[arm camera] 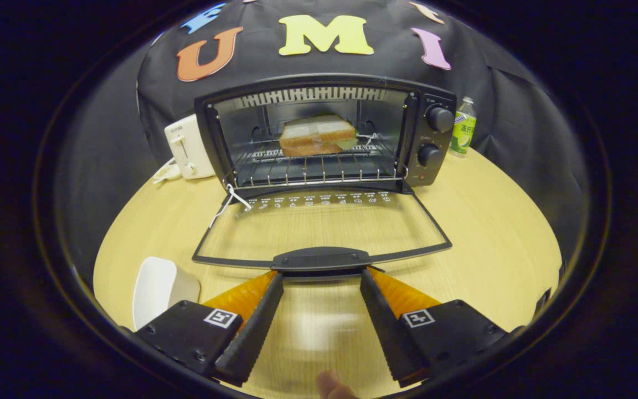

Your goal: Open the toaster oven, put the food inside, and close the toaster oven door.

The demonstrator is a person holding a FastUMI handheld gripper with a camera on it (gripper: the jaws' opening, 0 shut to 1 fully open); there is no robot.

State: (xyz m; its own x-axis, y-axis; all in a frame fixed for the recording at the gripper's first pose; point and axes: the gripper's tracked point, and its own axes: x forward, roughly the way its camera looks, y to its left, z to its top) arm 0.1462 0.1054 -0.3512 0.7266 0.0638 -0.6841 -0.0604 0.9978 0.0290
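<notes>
Table (490, 221), round and light wood, carries the whole work area. Toaster oven (324, 136) stands at its far side, cavity facing the gripper, two knobs on its right panel. Door (319, 227) is folded fully down and lies nearly flat on the table, hinge at the oven, free edge toward the gripper. Food (318, 136), a sandwich, already sits on the wire rack inside the cavity. Door handle (322, 259) runs crosswise along the free edge, its long axis at right angles to the fingers. Gripper (322, 272) is spread wide and holds nothing; its fingertips sit at either end of the handle, just at its near edge, whether touching cannot be told. Remaining step, by judgement: closing. The handle lies directly ahead and must travel up and away, pivoting about the hinge. A white toaster (188, 147) and a bottle (462, 132) flank the oven; a white dish (155, 288) lies left of the fingers.
</notes>
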